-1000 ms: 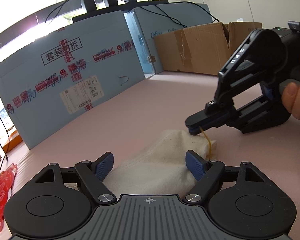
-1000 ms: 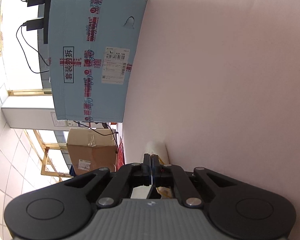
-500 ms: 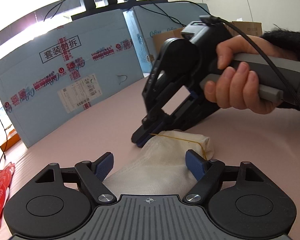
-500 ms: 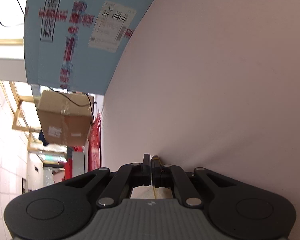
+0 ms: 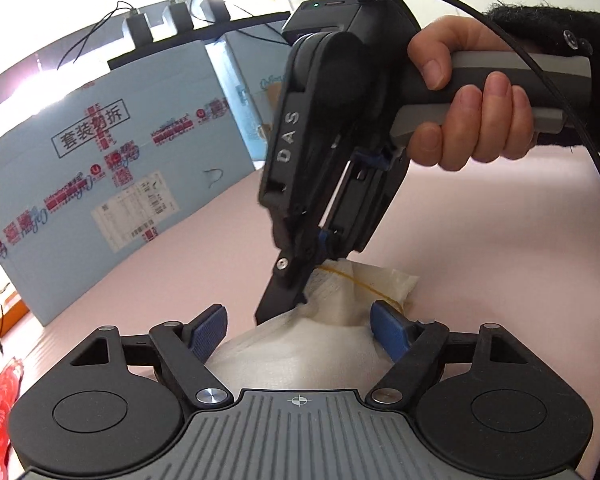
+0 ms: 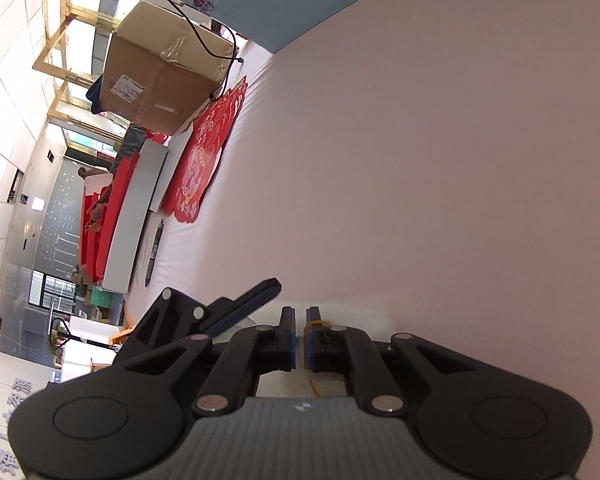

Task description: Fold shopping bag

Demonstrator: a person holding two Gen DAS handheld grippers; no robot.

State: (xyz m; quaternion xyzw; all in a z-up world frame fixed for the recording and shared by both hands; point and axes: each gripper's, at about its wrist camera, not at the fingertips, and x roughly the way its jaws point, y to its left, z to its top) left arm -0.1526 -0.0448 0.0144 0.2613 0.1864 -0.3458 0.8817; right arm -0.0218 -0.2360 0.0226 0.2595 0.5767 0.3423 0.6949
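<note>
- On the pink tabletop (image 5: 480,240), a folded cream cloth shopping bag (image 5: 300,344) lies between the left gripper's (image 5: 300,326) parted pads.
- Right gripper (image 5: 284,304), closed, pinches its thin yellow elastic band (image 5: 364,282).
- Soft, light, floppy; probably best held by its folded edges.

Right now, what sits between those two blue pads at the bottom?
The folded white shopping bag, bound by a yellow rubber band, lies between them; the left wrist view shows it.

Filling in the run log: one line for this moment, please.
stage: banding folded bag | left gripper: open, straddling white bag | right gripper: shut on yellow rubber band, tips at bag | surface: pink table
</note>
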